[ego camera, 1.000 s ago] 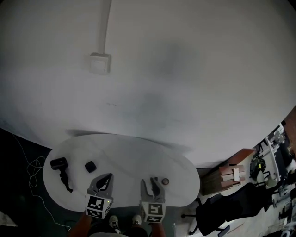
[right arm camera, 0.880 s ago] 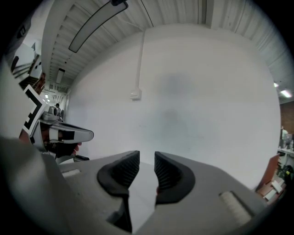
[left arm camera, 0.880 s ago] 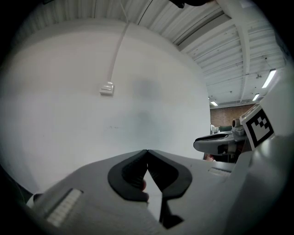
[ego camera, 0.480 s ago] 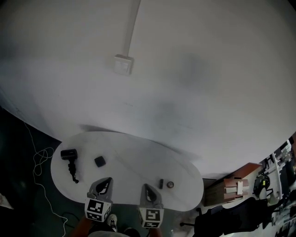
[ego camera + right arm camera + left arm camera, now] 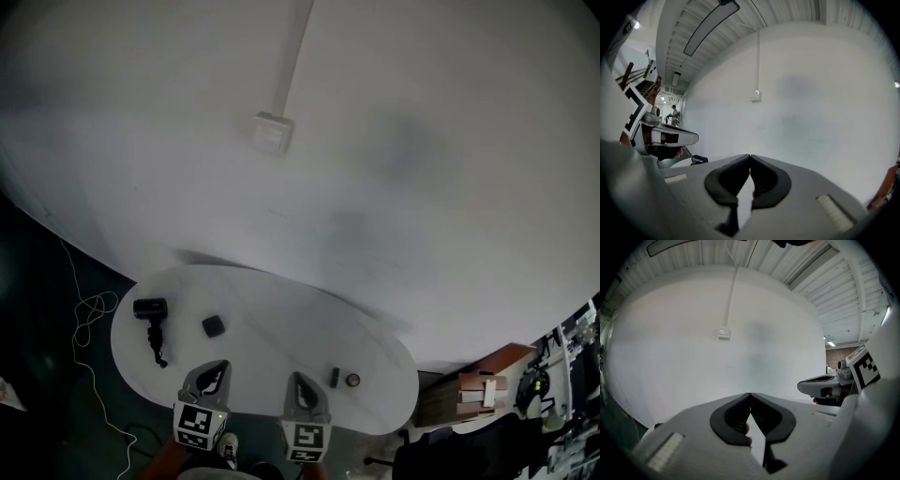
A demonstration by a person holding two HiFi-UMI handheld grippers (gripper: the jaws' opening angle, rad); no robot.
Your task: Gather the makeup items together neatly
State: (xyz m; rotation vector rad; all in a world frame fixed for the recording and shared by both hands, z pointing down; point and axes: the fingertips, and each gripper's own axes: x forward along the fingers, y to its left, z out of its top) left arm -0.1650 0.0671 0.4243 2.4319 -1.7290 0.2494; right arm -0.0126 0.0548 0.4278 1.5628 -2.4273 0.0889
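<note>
The makeup items lie scattered on the white oval table (image 5: 281, 314), in two groups well apart: a square black piece (image 5: 214, 326) toward the left, and a short dark stick (image 5: 334, 377) just beside a small round pot (image 5: 352, 380) toward the right; a larger black object with a thin trailing tail (image 5: 150, 310) lies at the far left, and at this size it is hard to say whether it is makeup at all. All look small, dark and hard-shelled, so they should be light and stiff, probably smooth enough to slip; the stick and the pot may roll if nudged. The stick is best pinched across its middle, the pot across its width, the square piece by two opposite edges. The left gripper (image 5: 220, 366) and the right gripper (image 5: 296, 378) hang over the near edge, short of every item; each has its jaws pressed together at the tips, with nothing between them.
</note>
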